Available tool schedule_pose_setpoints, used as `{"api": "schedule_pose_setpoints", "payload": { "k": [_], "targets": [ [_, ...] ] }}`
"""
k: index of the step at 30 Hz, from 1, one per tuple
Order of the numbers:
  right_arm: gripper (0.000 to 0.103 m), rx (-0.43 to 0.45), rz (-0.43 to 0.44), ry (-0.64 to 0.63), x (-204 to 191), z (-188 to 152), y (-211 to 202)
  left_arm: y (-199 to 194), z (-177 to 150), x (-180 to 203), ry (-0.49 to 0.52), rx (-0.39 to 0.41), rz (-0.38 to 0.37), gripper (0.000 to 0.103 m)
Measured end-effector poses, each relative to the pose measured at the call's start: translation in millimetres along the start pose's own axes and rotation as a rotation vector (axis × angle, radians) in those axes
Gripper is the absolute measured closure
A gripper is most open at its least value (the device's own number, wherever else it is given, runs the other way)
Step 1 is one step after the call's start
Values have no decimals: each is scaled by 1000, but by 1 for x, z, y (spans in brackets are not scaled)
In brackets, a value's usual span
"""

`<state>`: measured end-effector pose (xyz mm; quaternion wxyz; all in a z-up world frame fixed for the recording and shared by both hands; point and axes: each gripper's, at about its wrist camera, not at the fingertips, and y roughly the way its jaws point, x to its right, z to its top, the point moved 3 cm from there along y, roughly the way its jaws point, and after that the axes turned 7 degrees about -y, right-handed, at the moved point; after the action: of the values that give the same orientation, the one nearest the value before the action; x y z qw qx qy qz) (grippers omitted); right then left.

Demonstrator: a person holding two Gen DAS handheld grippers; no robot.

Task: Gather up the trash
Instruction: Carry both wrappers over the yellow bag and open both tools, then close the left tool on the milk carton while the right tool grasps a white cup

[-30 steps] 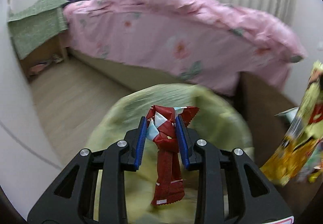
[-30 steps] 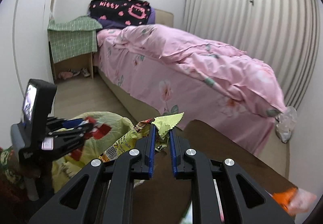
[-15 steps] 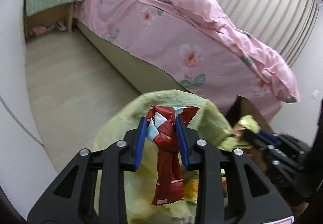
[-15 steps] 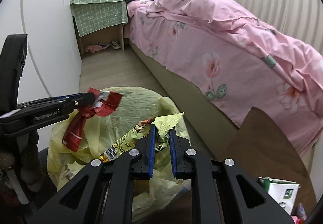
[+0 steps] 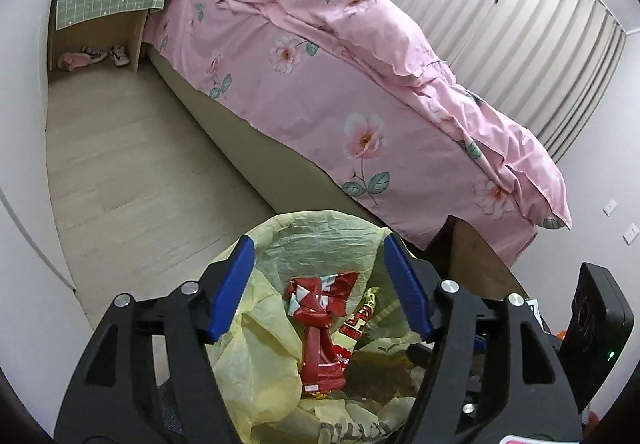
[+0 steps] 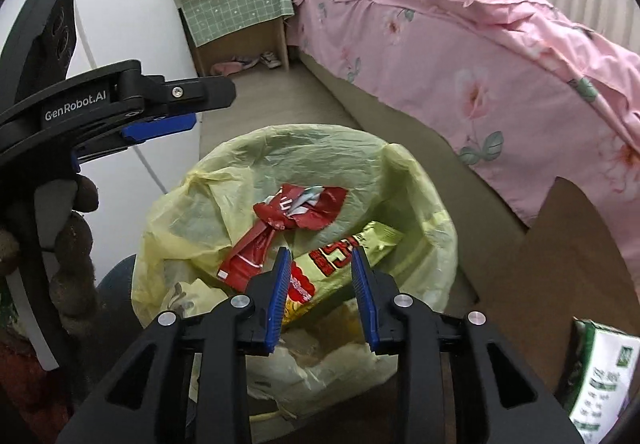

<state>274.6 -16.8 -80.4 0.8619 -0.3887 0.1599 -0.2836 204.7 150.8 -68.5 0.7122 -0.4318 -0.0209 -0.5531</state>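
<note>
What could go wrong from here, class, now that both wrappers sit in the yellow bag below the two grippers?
1. The crumpled red foil wrapper lies high on the pile, near the thin yellow plastic bin bag's rim; it might slide out if the bag is nudged.
2. The right gripper, jaws opening, hangs just above the yellow-green snack packet; lifting away carelessly might snag it.
3. The left gripper, jaws also opening, could catch the loose bag edge.

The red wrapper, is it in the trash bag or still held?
In the bag. The red wrapper lies inside the yellow trash bag, clear of the opening left gripper.
</note>
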Motion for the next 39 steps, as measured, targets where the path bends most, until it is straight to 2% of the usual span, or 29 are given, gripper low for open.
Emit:
{"api": "schedule_pose_setpoints", "payload": {
  "k": [2, 6, 14, 16, 18, 20, 22, 25, 27, 29, 33, 35, 37, 39],
  "targets": [
    [73, 22, -22, 47, 8, -7, -16, -2, -3, 7, 20, -7, -21, 35],
    [67, 75, -122, 113, 26, -29, -56, -7, -14, 27, 83, -30, -57, 34],
    [57, 154, -295, 243, 55, -104, -150, -8, -48, 88, 182, -126, -183, 35],
    [48, 175, -330, 288, 62, -129, -173, -3, -60, 110, 219, -169, -220, 35],
    [45, 182, -380, 354, 73, -155, -194, 5, -75, 138, 274, -236, -257, 35],
    [45, 180, -405, 400, 81, -176, -206, 18, -94, 169, 324, -337, -313, 34],
    [45, 154, -428, 429, 85, -199, -216, 28, -106, 192, 350, -391, -337, 34],
    [45, 157, -492, 421, 79, -224, -230, 49, -120, 231, 414, -420, -329, 34],
    [45, 151, -532, 430, 77, -239, -235, 70, -126, 252, 443, -428, -276, 34],
    [45, 165, -537, 447, 76, -253, -240, 92, -132, 262, 440, -447, -215, 35],
    [45, 159, -538, 473, 82, -266, -241, 109, -143, 262, 440, -487, -151, 35],
    [45, 162, -543, 478, 85, -269, -240, 109, -145, 256, 404, -514, -149, 38],
    [45, 169, -560, 477, 89, -266, -241, 105, -145, 249, 386, -526, -155, 49],
    [45, 184, -572, 451, 92, -256, -243, 96, -146, 243, 405, -525, -158, 55]
  ]
}}
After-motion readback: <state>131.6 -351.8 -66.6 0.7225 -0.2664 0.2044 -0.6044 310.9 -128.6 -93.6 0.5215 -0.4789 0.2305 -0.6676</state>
